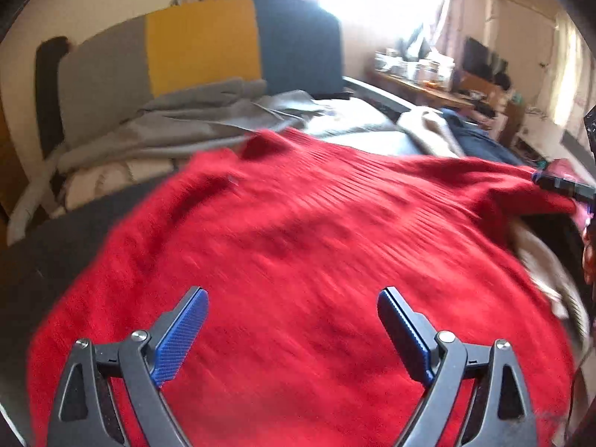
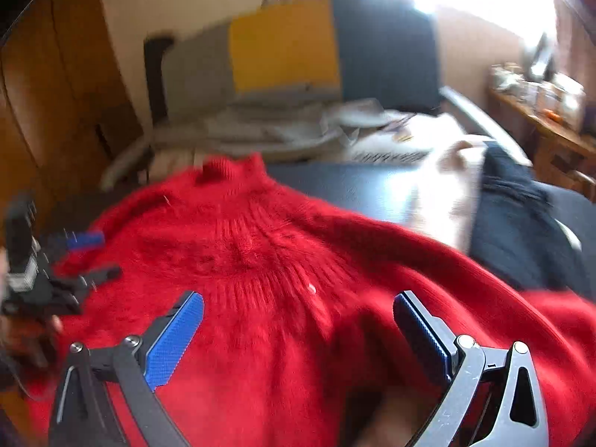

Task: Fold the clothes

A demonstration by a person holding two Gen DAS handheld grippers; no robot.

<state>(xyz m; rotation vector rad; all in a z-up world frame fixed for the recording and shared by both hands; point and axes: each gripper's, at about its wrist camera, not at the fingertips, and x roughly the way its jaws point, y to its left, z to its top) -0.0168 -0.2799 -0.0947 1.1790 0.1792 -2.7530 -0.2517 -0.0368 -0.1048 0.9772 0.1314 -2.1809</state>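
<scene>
Fuzzy red knit sweater (image 1: 298,246) spread flat on dark bed (image 2: 357,186), collar farthest, left tongs (image 1: 292,298) and right tongs (image 2: 298,303) both spread wide, apparently empty, blurred frames

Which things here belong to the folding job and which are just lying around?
For the job:
red sweater, spread flat
left gripper, open above it
right gripper, open above it

Lying about:
grey garment behind
dark blue garment to the right
yellow cushion
cluttered side table
</scene>
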